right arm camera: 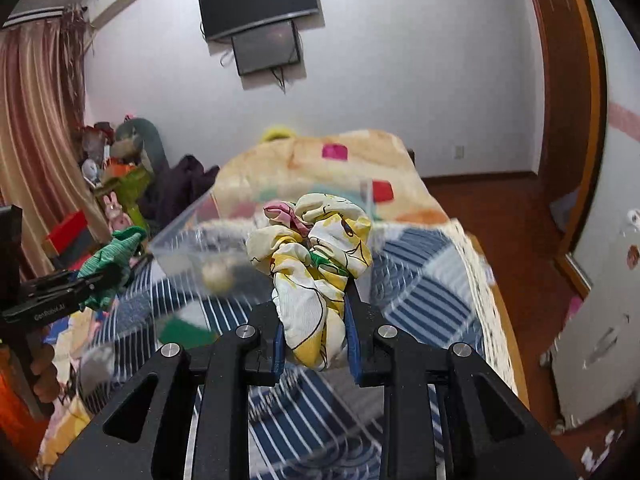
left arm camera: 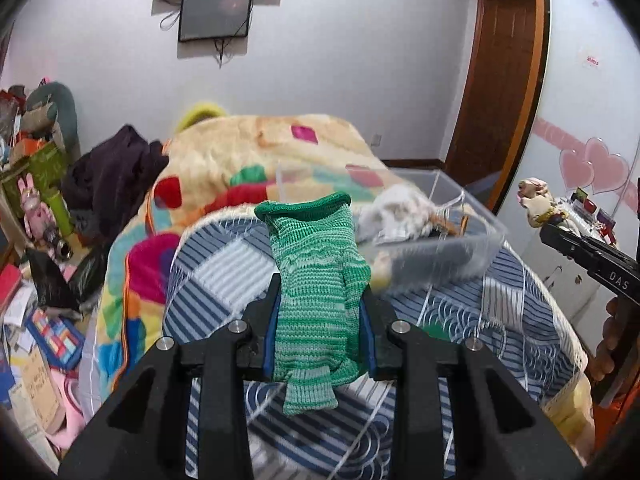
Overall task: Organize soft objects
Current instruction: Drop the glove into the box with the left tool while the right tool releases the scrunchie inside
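My left gripper is shut on a green knitted glove and holds it upright above the blue striped quilt. My right gripper is shut on a crumpled yellow and white printed cloth, also held above the quilt. A clear plastic box stands on the bed behind both, with a white fluffy thing and other soft items inside. The left gripper with the glove shows at the left of the right wrist view. The right gripper with the cloth shows at the right edge of the left wrist view.
A colourful patchwork blanket covers the far part of the bed. Dark clothes lie at its left edge. Boxes, toys and papers crowd the floor on the left. A wooden door frame and white cabinet are on the right.
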Demonstrator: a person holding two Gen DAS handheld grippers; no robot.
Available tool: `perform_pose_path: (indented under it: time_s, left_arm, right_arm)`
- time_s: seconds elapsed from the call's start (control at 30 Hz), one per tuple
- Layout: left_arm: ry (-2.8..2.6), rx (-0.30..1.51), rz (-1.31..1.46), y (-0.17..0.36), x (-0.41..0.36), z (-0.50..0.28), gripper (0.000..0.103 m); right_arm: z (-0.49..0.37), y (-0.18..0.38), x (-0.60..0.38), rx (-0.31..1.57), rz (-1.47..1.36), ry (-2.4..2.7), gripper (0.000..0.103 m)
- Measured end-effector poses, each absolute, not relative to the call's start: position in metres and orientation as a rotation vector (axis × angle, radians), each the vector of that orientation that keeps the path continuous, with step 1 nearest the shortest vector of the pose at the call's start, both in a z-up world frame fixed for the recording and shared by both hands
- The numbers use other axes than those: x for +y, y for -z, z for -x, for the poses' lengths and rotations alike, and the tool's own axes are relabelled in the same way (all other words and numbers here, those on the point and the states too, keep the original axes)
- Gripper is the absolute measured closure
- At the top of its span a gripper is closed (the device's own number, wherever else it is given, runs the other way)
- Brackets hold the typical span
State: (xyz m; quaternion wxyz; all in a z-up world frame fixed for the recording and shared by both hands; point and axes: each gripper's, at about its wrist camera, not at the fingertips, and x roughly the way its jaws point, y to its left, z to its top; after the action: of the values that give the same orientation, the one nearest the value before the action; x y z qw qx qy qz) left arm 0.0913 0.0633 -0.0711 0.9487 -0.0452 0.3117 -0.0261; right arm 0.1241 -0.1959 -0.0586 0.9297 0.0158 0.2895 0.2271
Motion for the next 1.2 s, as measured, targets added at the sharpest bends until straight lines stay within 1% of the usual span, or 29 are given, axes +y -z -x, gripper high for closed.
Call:
perform_pose_path:
  time_s: [0.17, 0.43, 0.6, 0.9, 1.2]
  left_arm:
    - [0.08, 0.604, 0.078, 0.057, 0.055, -0.114, 0.071]
    - [0.12, 0.608, 0.091, 0.049, 0.047, -0.158, 0.07]
    - [0.125, 0.618, 0.094, 0.048, 0.041, -0.186, 0.07]
    - [0.156, 0.703, 0.092, 0.072, 0.022, -0.222, 0.07]
    - [0.171, 0.8, 0.095, 0.107, 0.004, -0.245, 0.07]
  right_arm:
    - [-0.14, 0.048, -0.178, 0.546, -0.016, -0.48, 0.081]
    - [-0.16, 0.045, -0.158, 0.518, 0.014, -0.486, 0.081]
    - [-0.181, 0.055, -0.152, 0.551, 0.036, -0.447, 0.081]
    - [-0.209, 0.073, -0.148, 0.654, 0.032, -0.421, 0.081]
    - [-0.212, 0.085, -0.141, 0.725, 0.065, -0.429, 0.081]
